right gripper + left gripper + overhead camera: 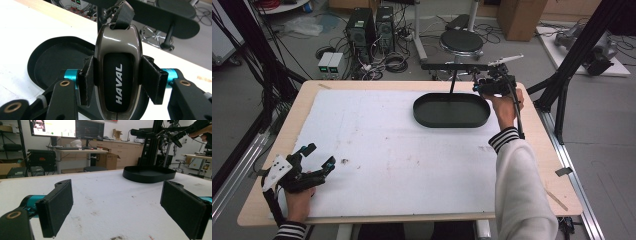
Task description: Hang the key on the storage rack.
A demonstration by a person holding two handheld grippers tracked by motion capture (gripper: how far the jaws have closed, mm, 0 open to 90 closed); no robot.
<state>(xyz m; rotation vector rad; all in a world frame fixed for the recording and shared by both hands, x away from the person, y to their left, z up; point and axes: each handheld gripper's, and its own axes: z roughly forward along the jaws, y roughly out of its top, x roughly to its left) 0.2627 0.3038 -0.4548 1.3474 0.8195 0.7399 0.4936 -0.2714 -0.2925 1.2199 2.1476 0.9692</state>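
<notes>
Closest to us, in the right gripper view, we see a car key fob (116, 75), glossy brown-grey with a black panel where the word HAVAL is printed. Both pads of the right gripper (117, 80) press on its two sides, so the jaws are closed on the fob and hold it upright, with a black strap loop (123, 12) at its top end. Behind and below the fob lies a black oval tray (50, 60), and the part of its floor that we can see is bare.

From the high view, we find the right gripper (493, 85) raised just past the far right end of the tray (451, 111), near the far edge of the table (532, 140). A hand (504, 107) with a striped cuff and a white sleeve carries it. We see nothing inside the tray from here. It rests on a white mat (397, 150) that covers most of the wooden table.

Our left gripper (314, 157) is at the near left corner of the mat, well apart from the tray. Its jaws stand wide apart and hold nothing; in the left gripper view the two black pads (58, 207) are far from each other, with the stained mat (107, 202) between them and the tray (148, 173) farther off.
</notes>
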